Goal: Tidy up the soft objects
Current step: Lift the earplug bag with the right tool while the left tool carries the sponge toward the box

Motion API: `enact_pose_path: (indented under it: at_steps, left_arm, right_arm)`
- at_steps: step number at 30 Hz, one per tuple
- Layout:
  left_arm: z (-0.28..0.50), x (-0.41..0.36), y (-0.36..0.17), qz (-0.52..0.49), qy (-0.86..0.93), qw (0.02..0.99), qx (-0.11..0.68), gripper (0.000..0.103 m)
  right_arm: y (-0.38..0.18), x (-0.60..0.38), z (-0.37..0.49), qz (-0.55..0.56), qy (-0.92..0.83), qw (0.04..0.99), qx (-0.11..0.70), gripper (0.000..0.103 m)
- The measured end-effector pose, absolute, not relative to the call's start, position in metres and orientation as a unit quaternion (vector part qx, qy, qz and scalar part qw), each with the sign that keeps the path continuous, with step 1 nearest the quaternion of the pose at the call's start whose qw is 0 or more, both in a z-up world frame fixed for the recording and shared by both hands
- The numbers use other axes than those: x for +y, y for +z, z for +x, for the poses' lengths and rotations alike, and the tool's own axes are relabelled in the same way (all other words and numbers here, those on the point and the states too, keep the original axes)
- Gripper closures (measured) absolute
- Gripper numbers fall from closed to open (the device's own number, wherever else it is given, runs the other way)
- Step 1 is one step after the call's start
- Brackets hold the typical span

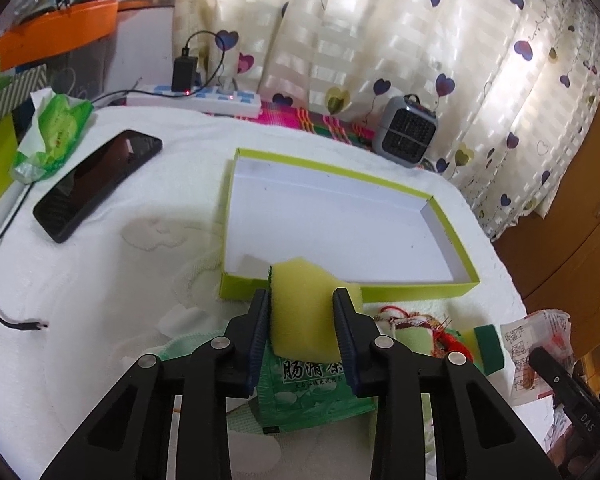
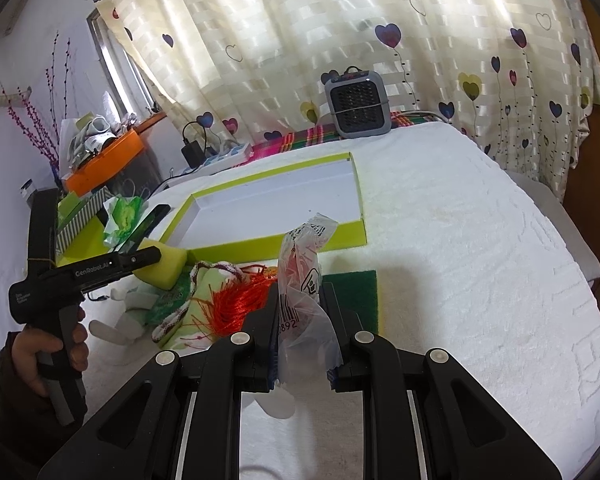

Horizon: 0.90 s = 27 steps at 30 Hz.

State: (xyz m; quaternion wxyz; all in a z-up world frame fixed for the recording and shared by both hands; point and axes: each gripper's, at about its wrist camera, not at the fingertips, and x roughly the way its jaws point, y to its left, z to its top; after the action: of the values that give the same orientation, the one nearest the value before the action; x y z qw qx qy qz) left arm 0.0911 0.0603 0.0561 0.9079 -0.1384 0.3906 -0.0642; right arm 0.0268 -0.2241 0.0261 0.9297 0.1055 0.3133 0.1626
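Black jaws of the left gripper are pressed against both sides of a yellow sponge, which carries a thin dark green scouring edge on its left. The sponge is held clear of the white towel, just short of the near wall of the lime-edged box lid, whose white floor is bare. A green tea sachet is seen below the sponge, and a pouch with red tassel threads lies beside it to the right.

In the right wrist view, the right gripper is clamped on a crumpled printed plastic bag, which stands up between its fingers. A second sponge, green side up, lies flat on the towel just beyond it.

The step in hand is judged to be the carrying of the first sponge into the box. The next move would call for the sponge to be taken forward over the near wall, lowered onto the white floor and let go. A phone lies well to the left.
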Motion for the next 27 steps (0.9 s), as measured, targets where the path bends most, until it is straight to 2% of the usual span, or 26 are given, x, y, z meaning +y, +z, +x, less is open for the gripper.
enact_pose_path:
  at_steps: [18, 27]
  left_arm:
    - [0.126, 0.075, 0.097, -0.138, -0.084, 0.910, 0.383, 0.073]
    - [0.165, 0.078, 0.100, -0.133, -0.092, 0.905, 0.393, 0.072]
  right_arm:
    - [0.082, -0.209, 0.069, 0.062, 0.190, 0.939, 0.280, 0.085]
    - [0.086, -0.194, 0.118, 0.042, 0.204, 0.931, 0.300, 0.085]
